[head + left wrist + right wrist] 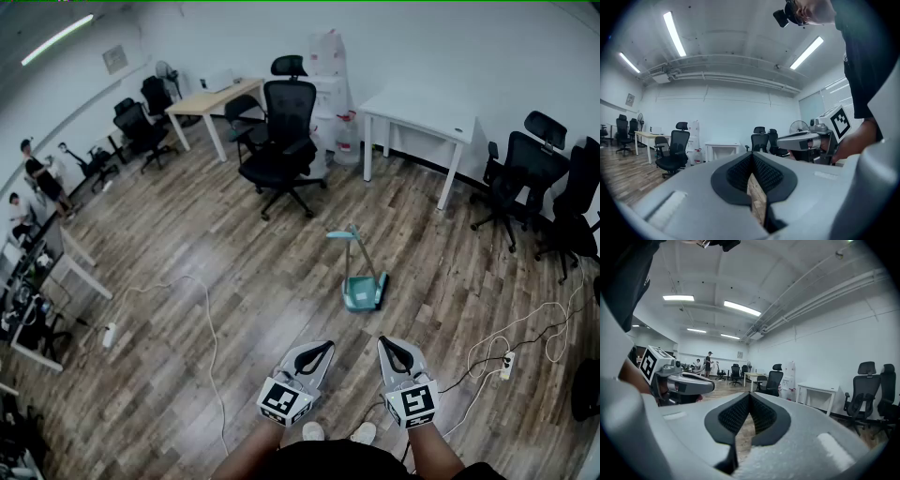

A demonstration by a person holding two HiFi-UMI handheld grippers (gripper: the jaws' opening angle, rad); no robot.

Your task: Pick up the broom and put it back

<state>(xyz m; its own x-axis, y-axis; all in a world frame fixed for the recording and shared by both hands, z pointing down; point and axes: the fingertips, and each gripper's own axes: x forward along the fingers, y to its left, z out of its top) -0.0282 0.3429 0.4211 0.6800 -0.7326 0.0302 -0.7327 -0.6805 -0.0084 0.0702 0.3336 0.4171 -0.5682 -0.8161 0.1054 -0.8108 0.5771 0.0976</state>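
Observation:
A teal broom and dustpan set (362, 289) stands on the wooden floor in the head view, its handle (349, 238) rising toward the back. My left gripper (327, 346) and right gripper (383, 341) are held side by side at the bottom, a short way in front of the set and apart from it. Both are shut with nothing between the jaws. In the left gripper view my left gripper (752, 156) has its tips together, and the right gripper (802, 140) shows beside it. The right gripper view shows my right gripper (750, 394) the same way. The broom is hidden in both gripper views.
A black office chair (286, 141) stands behind the broom, a white table (418, 114) at back right, a wooden desk (210, 99) at back left. More black chairs (525, 173) line the right wall. Cables (212, 349) and a power strip (507, 364) lie on the floor.

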